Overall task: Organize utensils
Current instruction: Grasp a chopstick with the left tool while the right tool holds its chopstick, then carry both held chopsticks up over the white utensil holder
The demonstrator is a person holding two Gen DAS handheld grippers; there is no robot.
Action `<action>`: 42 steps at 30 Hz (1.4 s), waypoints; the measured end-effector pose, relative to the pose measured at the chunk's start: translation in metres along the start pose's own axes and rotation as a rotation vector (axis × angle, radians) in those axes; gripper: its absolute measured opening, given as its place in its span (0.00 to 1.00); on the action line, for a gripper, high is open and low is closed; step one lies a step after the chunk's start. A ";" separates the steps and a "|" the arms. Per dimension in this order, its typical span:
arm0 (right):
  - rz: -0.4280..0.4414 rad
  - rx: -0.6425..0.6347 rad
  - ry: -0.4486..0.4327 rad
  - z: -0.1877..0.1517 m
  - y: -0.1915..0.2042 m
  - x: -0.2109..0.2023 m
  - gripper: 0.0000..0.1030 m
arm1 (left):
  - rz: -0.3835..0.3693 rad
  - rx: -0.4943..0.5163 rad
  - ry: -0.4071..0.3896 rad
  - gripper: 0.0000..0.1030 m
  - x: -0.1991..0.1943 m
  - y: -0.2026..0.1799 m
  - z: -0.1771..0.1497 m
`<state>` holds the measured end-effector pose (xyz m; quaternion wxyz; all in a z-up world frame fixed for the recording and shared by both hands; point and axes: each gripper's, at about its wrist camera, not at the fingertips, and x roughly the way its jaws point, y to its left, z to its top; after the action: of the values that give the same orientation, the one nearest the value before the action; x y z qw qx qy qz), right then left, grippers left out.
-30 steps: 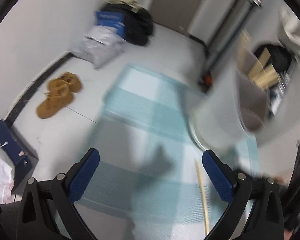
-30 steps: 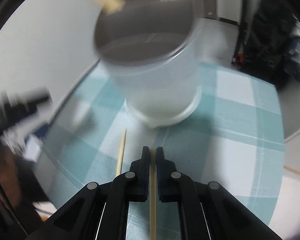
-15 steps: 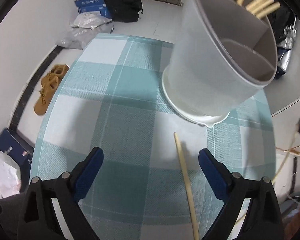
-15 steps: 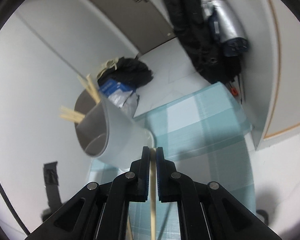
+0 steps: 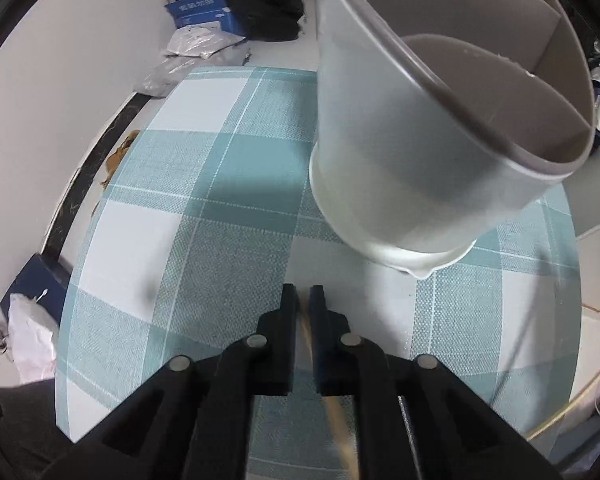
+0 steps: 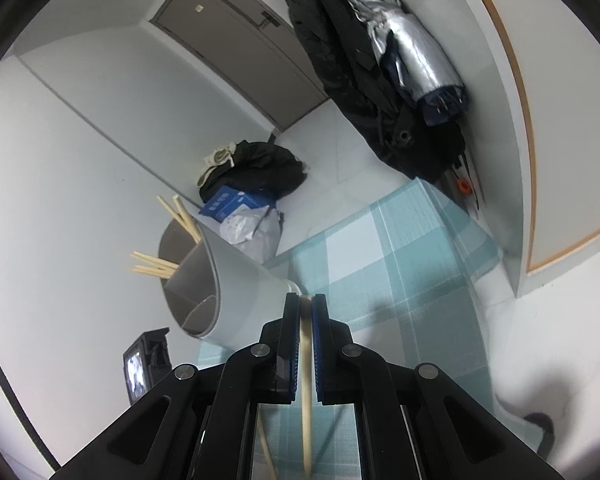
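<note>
A grey divided utensil holder [image 5: 440, 128] stands on the teal checked tablecloth [image 5: 204, 184], with several wooden chopsticks [image 6: 156, 264] sticking out of its far compartments. My left gripper [image 5: 303, 300] is shut on a wooden chopstick [image 5: 336, 420] that lies on the cloth just in front of the holder. My right gripper [image 6: 305, 308] is shut on another wooden chopstick [image 6: 306, 400] and holds it raised above the table, right of the holder [image 6: 224, 292]. The left-hand chopstick also shows below it in the right wrist view [image 6: 266, 448].
The round table edge [image 5: 76, 280] drops to the floor on the left. Bags and a blue box [image 5: 204, 12] lie on the floor by the wall. Dark coats and a folded umbrella [image 6: 416, 64] hang at the right. A small screen device [image 6: 140, 368] sits left of the holder.
My left gripper has moved in over the chopstick on the cloth and closed on it. My right gripper has tilted up and lifted its chopstick away from the table.
</note>
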<state>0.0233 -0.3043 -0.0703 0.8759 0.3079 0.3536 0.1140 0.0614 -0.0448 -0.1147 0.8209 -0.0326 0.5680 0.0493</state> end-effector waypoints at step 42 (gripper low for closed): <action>-0.082 -0.443 -0.147 -0.061 0.130 -0.024 0.04 | -0.311 0.053 -0.502 0.01 -0.127 0.051 -0.004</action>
<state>-0.0341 -0.1844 -0.0104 0.9493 0.1013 0.2675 0.1304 0.0069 0.0003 0.0032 0.9339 -0.0844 0.3367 -0.0853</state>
